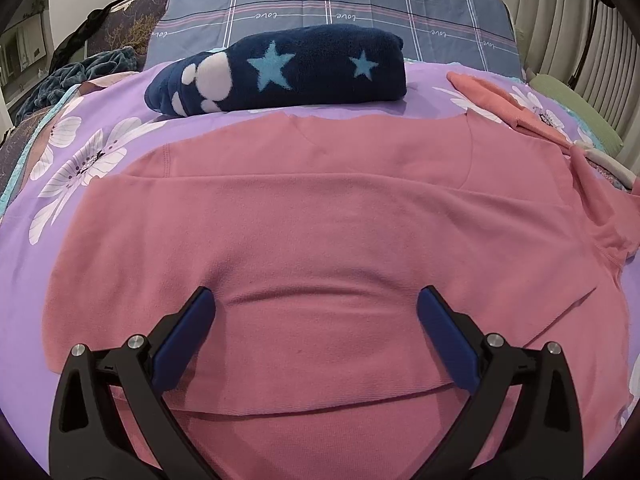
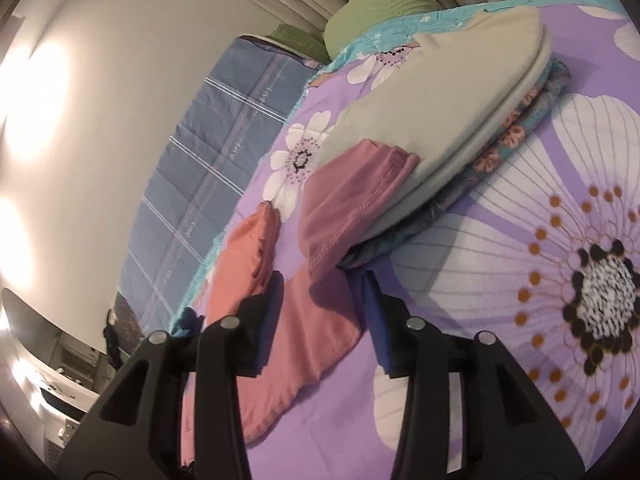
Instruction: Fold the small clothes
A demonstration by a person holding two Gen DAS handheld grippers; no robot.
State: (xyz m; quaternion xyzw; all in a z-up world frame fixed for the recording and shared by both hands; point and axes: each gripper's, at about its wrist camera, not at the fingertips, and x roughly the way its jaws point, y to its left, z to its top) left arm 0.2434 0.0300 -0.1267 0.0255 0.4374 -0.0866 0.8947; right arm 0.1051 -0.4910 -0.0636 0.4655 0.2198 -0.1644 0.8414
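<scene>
pink sweatshirt (image 1: 312, 216) lay flat on the purple floral bedsheet (image 1: 80, 128), bottom part already folded up, sleeve (image 2: 320, 320) still sticking out right. left gripper (image 1: 316, 304) wide apart, pressing on the fold, gripping nothing. right gripper (image 2: 324, 284) part open around the sleeve, pads not clamped. navy star blanket (image 1: 280, 68) already folded behind. sleeves and final folds left.

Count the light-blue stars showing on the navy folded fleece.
2. On the navy fleece, a larger star sits near the middle and a smaller star toward its right end. Others may be hidden in folds.
</scene>
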